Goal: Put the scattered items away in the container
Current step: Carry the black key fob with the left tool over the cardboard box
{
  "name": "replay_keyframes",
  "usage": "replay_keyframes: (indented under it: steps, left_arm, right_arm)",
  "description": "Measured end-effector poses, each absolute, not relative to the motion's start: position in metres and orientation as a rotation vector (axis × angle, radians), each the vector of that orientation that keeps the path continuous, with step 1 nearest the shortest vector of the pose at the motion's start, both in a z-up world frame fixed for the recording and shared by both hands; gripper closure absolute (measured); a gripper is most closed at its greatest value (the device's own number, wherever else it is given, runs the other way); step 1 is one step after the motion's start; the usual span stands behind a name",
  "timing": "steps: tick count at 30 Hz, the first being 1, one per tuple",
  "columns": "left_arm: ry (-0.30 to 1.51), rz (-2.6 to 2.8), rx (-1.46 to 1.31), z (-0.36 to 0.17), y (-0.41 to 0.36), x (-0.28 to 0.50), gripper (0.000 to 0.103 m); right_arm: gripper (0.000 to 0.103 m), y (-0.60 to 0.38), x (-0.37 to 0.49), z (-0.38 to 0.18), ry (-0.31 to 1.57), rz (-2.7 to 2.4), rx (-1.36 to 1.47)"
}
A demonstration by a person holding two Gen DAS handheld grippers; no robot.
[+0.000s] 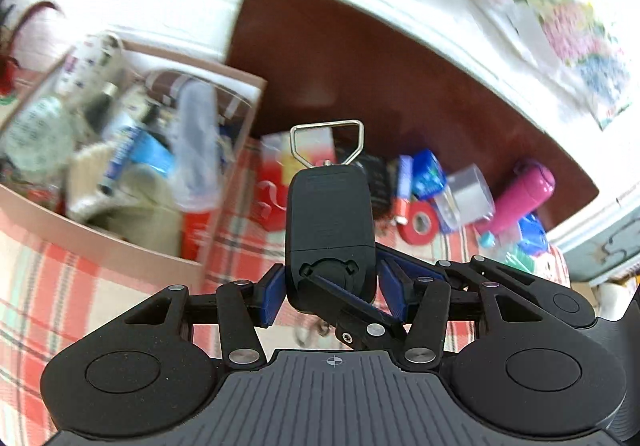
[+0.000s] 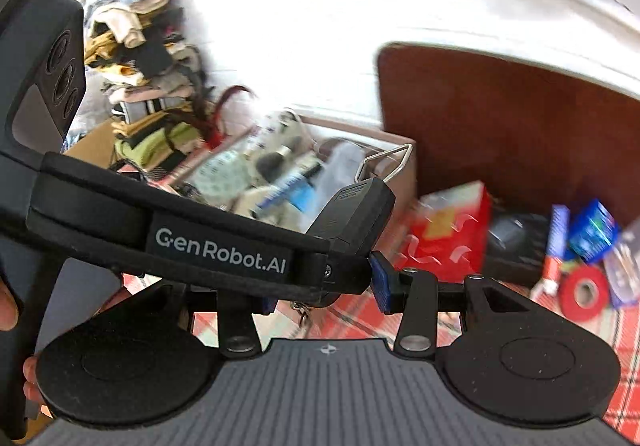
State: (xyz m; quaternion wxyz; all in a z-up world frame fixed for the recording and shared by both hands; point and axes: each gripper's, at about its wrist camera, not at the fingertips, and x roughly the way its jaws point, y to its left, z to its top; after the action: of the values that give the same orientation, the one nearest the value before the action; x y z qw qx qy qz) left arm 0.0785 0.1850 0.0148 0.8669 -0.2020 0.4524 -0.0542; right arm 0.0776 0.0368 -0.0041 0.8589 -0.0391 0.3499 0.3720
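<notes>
My left gripper (image 1: 332, 292) is shut on a black hand-held scale with a metal loop (image 1: 330, 221), held above the checked cloth. The cardboard box (image 1: 132, 242) full of items stands to the left of it. In the right wrist view the same scale (image 2: 356, 213) sits between my right gripper's blue pads, with the left gripper's body (image 2: 216, 246) crossing in front. The right gripper (image 2: 324, 294) is close around the scale; whether it grips is unclear. The box (image 2: 408, 165) lies behind.
Scattered on the cloth by the brown headboard: a red box (image 2: 452, 238), a red tape roll (image 1: 420, 224), a blue packet (image 1: 428, 173), a clear tub (image 1: 468, 197), a pink bottle (image 1: 520, 201). A clothes pile (image 2: 140, 57) is at the far left.
</notes>
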Motion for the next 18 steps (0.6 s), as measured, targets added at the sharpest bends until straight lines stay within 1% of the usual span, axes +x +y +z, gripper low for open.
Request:
replay_keyframes:
  steps: [8,18]
  left_arm:
    - [0.887,-0.111,-0.397,0.037,0.252,0.086,0.049]
    - [0.830,-0.113,-0.410,0.060,0.337,0.125,0.047]
  right_arm:
    - [0.053,0.105,0.082,0.018,0.679,0.789,-0.108]
    - [0.053,0.191,0.114,0.041,0.629,0.792,-0.182]
